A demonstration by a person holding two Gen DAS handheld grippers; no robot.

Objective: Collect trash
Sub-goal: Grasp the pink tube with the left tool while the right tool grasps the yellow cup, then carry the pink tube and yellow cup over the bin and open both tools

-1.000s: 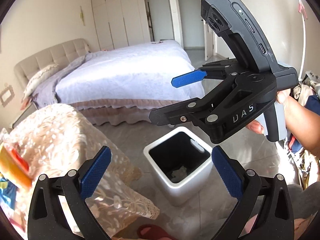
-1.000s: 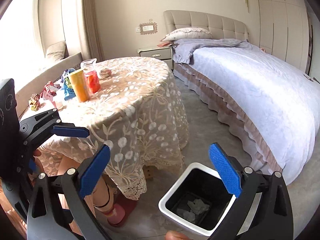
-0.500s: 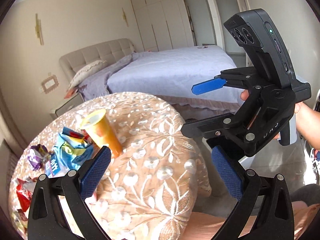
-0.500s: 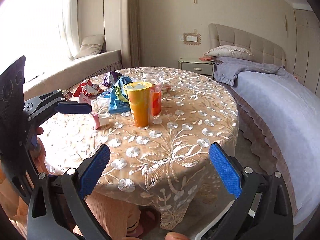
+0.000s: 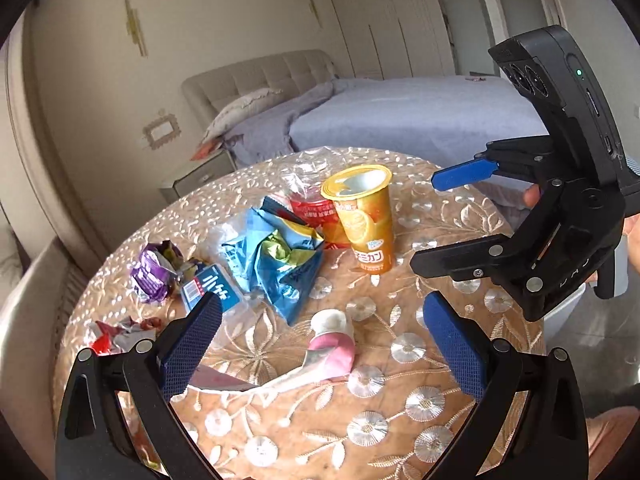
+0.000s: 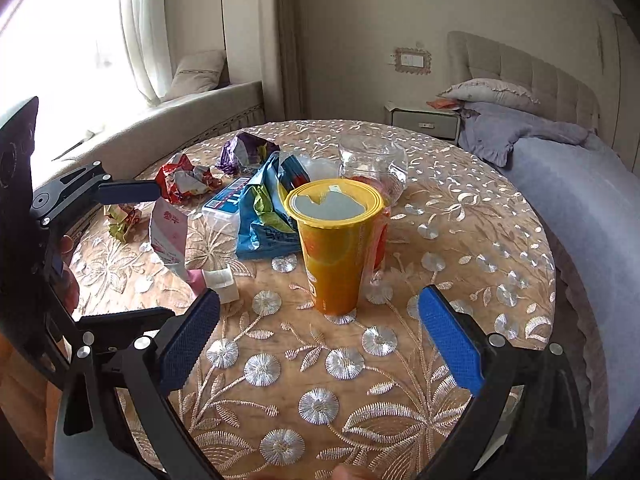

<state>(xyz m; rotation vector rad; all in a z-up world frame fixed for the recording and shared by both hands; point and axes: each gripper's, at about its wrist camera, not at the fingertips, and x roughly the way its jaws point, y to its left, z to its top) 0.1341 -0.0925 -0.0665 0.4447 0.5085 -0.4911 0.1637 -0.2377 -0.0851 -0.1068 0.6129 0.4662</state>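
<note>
Trash lies on a round table with a lace cloth (image 5: 400, 408) (image 6: 472, 232). An upright orange cup (image 5: 366, 220) (image 6: 336, 244) stands near the middle. Behind it is a clear plastic container with a red label (image 5: 312, 200) (image 6: 374, 160). To their left lie a crumpled blue bag (image 5: 276, 256) (image 6: 260, 216), a purple wrapper (image 5: 154, 270) (image 6: 244, 150) and a red wrapper (image 5: 120, 334) (image 6: 184, 178). A pink-and-white carton (image 5: 330, 344) (image 6: 170, 232) lies just ahead of my left gripper (image 5: 322, 344) (image 6: 132, 254), which is open and empty. My right gripper (image 6: 320, 340) (image 5: 436, 220), also open and empty, faces the cup.
A bed (image 5: 400, 120) (image 6: 580, 184) stands beyond the table, with a nightstand (image 6: 424, 122) by its headboard. A cushioned window bench (image 6: 180, 116) runs along the left. A white bin (image 5: 564, 312) shows partly behind the right gripper. A blue-and-white pack (image 5: 212, 288) (image 6: 228, 200) sits among the wrappers.
Both views have swung up from the white bin on the floor to the tabletop and moved closer to the trash. Both grippers stay open and empty.
</note>
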